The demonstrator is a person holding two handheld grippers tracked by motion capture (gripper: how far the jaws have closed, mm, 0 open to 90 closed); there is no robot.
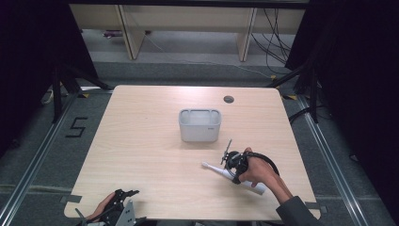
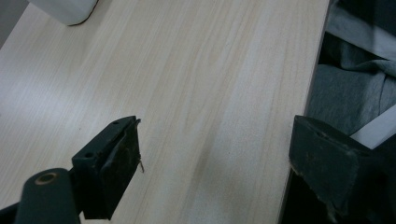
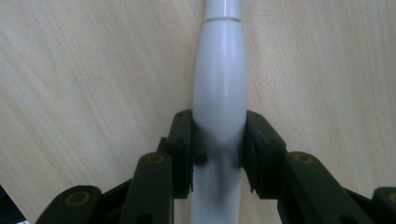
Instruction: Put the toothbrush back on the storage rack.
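A white electric toothbrush (image 1: 217,170) lies on the wooden table (image 1: 141,155), right of centre, its head pointing left. My right gripper (image 1: 236,170) sits over its handle. In the right gripper view the two black jaws press on both sides of the white handle (image 3: 219,93), shut on it. A white rectangular holder (image 1: 200,125) stands upright mid-table, behind the toothbrush. My left gripper (image 1: 123,197) rests at the table's near left edge, open, with nothing between its fingers (image 2: 112,158).
A round cable hole (image 1: 228,99) is set in the table's far right part. A corner of the white holder (image 2: 65,11) shows at top left of the left gripper view, and grey cloth (image 2: 350,88) lies past the table edge.
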